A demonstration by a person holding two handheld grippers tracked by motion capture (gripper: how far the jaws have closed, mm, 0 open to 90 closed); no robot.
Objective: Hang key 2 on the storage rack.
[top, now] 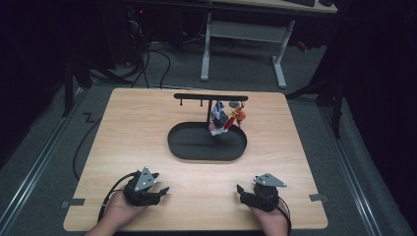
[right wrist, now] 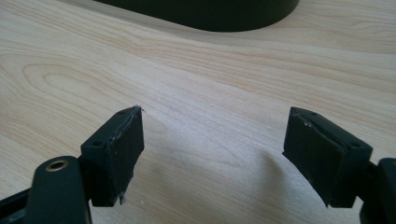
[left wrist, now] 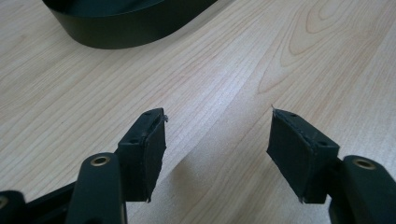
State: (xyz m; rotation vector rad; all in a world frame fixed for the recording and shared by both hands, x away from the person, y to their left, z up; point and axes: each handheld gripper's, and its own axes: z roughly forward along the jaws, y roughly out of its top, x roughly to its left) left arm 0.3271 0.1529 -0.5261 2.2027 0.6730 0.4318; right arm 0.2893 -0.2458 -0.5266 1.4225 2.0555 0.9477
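Your black oval tray (top: 206, 147) sits mid-table under its T-shaped rack (top: 210, 97), where a colourful bunch of keychains (top: 225, 118) dangles off the right side.

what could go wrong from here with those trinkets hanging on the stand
The trinkets hang bunched together on one side of the stand, so pulling one might drag its neighbours off. The stand looks thin, and a knock could tip it. Both grippers, left and right, are open and far from it, so a long reach is needed.
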